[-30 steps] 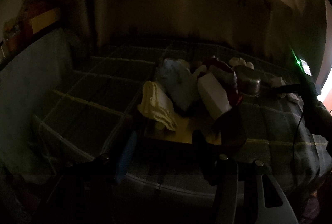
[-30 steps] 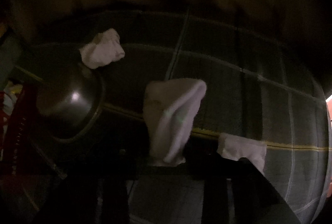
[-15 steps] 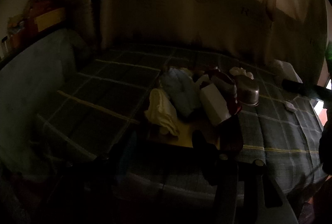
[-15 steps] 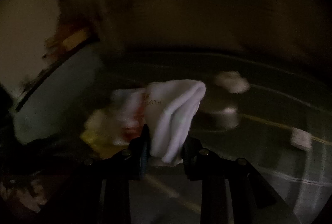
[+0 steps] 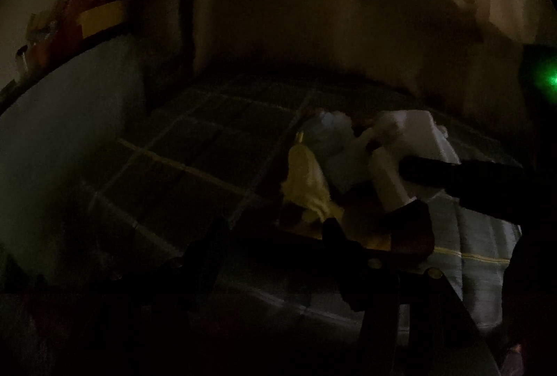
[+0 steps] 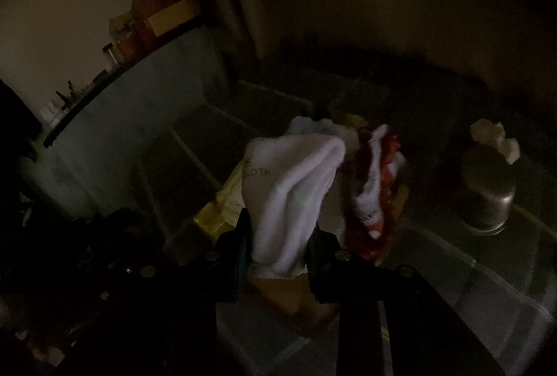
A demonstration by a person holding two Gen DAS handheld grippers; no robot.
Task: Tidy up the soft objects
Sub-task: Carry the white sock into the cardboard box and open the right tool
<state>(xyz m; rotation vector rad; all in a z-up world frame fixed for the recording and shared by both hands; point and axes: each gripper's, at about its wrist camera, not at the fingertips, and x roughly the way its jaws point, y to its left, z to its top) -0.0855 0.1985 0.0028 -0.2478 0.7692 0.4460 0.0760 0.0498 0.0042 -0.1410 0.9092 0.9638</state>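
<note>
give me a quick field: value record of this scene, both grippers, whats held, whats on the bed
right gripper: shut on the white cloth, held above the pile
left gripper: open, holding nothing, low and short of the pile
pile: yellow cloth, pale blue cloth and a red and white cloth bunched together on a box
metal pot: on the bed right of the pile, upside down as far as can be told
crumpled white cloth: just behind the pot
surface: checked bedspread
lighting: very dim
</note>
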